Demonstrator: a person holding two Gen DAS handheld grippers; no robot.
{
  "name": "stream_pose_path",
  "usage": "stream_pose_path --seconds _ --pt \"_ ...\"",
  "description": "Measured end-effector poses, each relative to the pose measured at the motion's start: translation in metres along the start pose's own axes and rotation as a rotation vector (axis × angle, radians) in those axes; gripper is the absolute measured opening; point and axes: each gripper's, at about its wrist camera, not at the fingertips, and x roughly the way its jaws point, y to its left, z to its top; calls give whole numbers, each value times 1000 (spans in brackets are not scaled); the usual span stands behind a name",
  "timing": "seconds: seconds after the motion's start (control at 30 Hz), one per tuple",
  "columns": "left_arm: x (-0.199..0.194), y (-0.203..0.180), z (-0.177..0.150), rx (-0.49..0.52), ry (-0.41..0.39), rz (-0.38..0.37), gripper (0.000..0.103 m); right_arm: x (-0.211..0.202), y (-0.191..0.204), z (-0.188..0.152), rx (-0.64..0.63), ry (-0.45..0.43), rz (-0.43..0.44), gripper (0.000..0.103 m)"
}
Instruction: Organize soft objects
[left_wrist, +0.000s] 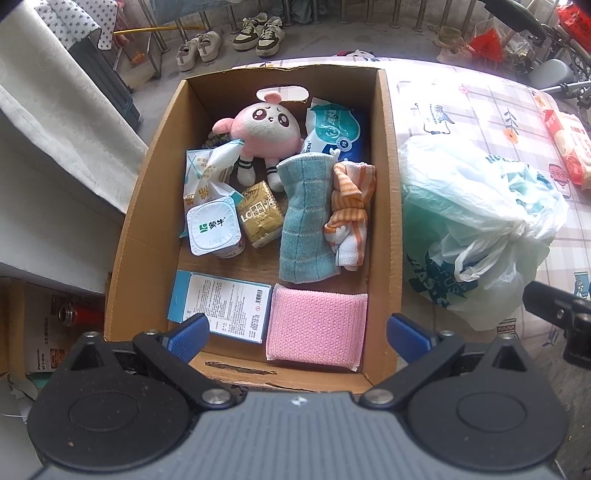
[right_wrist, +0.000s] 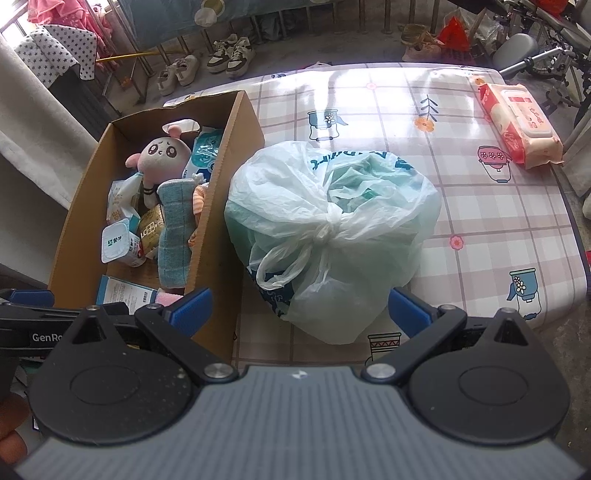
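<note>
A cardboard box (left_wrist: 389, 206) holds a pink plush toy (left_wrist: 264, 127), a teal towel (left_wrist: 304, 218), an orange striped cloth (left_wrist: 351, 210), a pink sponge pad (left_wrist: 317, 321), a wipes pack (left_wrist: 334, 129), a yogurt cup (left_wrist: 212, 230), a gold packet (left_wrist: 258, 214) and a blue-white carton (left_wrist: 221, 306). My left gripper (left_wrist: 295, 336) is open and empty above the box's near end. My right gripper (right_wrist: 299, 310) is open and empty just in front of a tied white plastic bag (right_wrist: 332, 229), which stands right of the box (right_wrist: 225, 206).
The table has a checked floral cloth (right_wrist: 480, 221). A pink wipes pack (right_wrist: 521, 122) lies at its far right. Shoes (left_wrist: 229, 38) stand on the floor beyond. White fabric (left_wrist: 55, 129) hangs left of the box. The right gripper's edge shows in the left wrist view (left_wrist: 561, 317).
</note>
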Motion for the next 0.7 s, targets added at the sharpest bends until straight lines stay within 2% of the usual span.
stream_pose_path --seconds 0.7 --pt "5 -1 0 11 12 -15 103 3 -2 -1 10 11 -24 102"
